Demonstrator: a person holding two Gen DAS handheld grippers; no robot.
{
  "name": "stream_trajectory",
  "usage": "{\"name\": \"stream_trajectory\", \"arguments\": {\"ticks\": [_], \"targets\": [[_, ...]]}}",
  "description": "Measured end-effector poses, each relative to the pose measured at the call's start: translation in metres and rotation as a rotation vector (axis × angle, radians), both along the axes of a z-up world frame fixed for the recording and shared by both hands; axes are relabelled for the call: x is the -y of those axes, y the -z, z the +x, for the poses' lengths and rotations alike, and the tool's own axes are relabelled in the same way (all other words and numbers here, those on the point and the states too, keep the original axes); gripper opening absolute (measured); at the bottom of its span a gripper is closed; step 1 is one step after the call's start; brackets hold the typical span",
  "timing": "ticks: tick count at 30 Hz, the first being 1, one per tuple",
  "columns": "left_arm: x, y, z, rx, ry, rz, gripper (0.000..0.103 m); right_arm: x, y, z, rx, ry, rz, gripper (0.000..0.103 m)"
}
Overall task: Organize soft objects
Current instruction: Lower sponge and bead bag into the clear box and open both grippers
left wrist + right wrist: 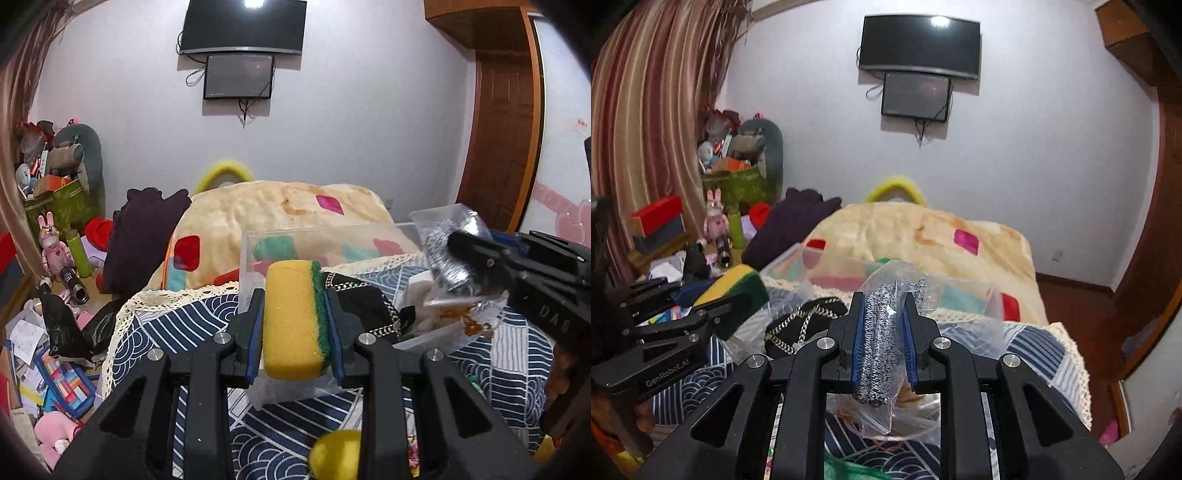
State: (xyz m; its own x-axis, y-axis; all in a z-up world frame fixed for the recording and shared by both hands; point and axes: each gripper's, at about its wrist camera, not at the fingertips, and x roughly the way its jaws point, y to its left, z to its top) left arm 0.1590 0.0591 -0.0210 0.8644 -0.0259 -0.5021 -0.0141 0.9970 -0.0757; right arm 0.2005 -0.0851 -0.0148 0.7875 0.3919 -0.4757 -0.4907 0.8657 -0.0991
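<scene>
My left gripper [294, 295] is shut on a yellow sponge with a green scouring side [291, 321], held above the blue patterned bedspread. It also shows in the right wrist view [738, 295]. My right gripper [883, 314] is shut on a clear plastic bag with a grey speckled cloth inside [882, 339]; the bag also shows in the left wrist view [454, 258]. A clear plastic box [258, 240] lies just ahead, holding a black bag with a chain strap [365, 310].
A cream blanket with coloured patches [277, 206] covers the bed behind the box. A dark garment [144, 236] hangs at its left. The floor at left is strewn with toys, papers and boxes [48, 332]. A yellow ball [336, 454] lies near the left gripper's base.
</scene>
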Motion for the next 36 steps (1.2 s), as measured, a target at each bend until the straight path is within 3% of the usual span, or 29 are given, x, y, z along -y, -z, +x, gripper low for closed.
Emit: {"name": "stream_trajectory", "arguments": {"ticks": [11,15,25,28,30,32,36], "targets": [[0.004,0.012,0.022,-0.06,0.005,0.005,0.03,-0.014,0.028,0.024,-0.122,-0.022,-0.072,0.017],[0.005,0.017,0.024,-0.081,0.008,0.012,0.031,-0.012,0.029,0.019,-0.128,-0.028,-0.085,0.019],[0.012,0.011,0.005,-0.065,0.029,0.047,0.048,0.002,0.017,0.001,-0.107,-0.046,-0.056,0.033],[0.013,0.003,-0.006,-0.041,0.032,0.044,0.054,0.009,0.009,-0.008,-0.081,-0.053,-0.035,0.035],[0.013,-0.004,-0.016,-0.014,0.037,0.044,0.055,0.012,0.003,-0.013,-0.064,-0.055,-0.021,0.039],[0.013,-0.011,-0.025,0.01,0.036,0.047,0.059,0.017,-0.003,-0.021,-0.04,-0.053,-0.006,0.05],[0.012,-0.021,-0.044,0.057,0.02,0.046,0.068,0.025,-0.01,-0.038,0.007,-0.049,0.017,0.054]]}}
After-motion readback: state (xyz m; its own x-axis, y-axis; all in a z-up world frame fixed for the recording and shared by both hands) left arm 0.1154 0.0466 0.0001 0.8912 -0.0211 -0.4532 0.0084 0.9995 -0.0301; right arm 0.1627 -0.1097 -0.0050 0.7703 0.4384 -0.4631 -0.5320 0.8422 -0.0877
